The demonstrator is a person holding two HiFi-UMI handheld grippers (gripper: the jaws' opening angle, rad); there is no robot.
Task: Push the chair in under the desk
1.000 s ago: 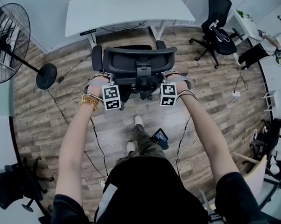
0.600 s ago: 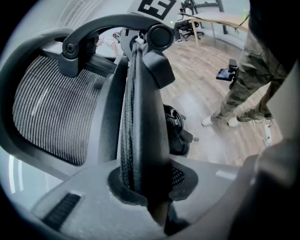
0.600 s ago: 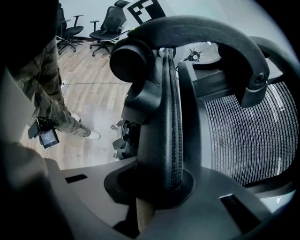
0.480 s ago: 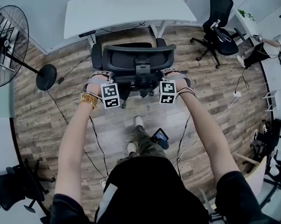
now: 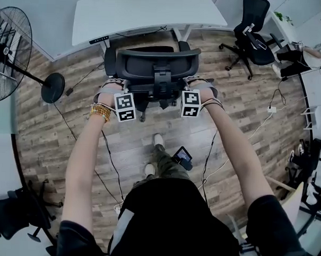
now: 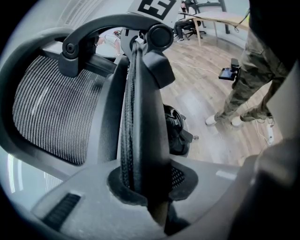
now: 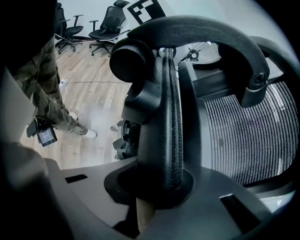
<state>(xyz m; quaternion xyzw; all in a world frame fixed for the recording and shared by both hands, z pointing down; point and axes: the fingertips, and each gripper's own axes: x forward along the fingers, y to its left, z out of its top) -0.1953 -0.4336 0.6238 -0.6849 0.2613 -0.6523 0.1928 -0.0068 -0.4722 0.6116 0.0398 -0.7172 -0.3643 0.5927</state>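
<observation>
A black mesh office chair [image 5: 155, 66] stands in front of the white desk [image 5: 144, 12], its seat front at the desk's near edge. My left gripper [image 5: 121, 88] is shut on the left edge of the chair's backrest [image 6: 140, 131]. My right gripper [image 5: 196, 86] is shut on the right edge of the backrest [image 7: 168, 126]. In both gripper views the padded black rim runs straight down between the jaws, with the mesh panel [image 7: 243, 136] beside it. The headrest bar [image 6: 108, 26] arches above. The chair's base is hidden under the seat.
A standing fan [image 5: 10, 49] with a round base [image 5: 52, 86] is at the left. A second black chair [image 5: 249, 33] and a seated person [image 5: 315, 49] are at the upper right. Cables and a power strip [image 5: 271, 109] lie on the wooden floor. Another chair [image 5: 8, 216] sits at the bottom left.
Both grippers and the chair have moved together toward the desk. The seat front has closed in on the desk's edge. The grip on the backrest is unchanged.
</observation>
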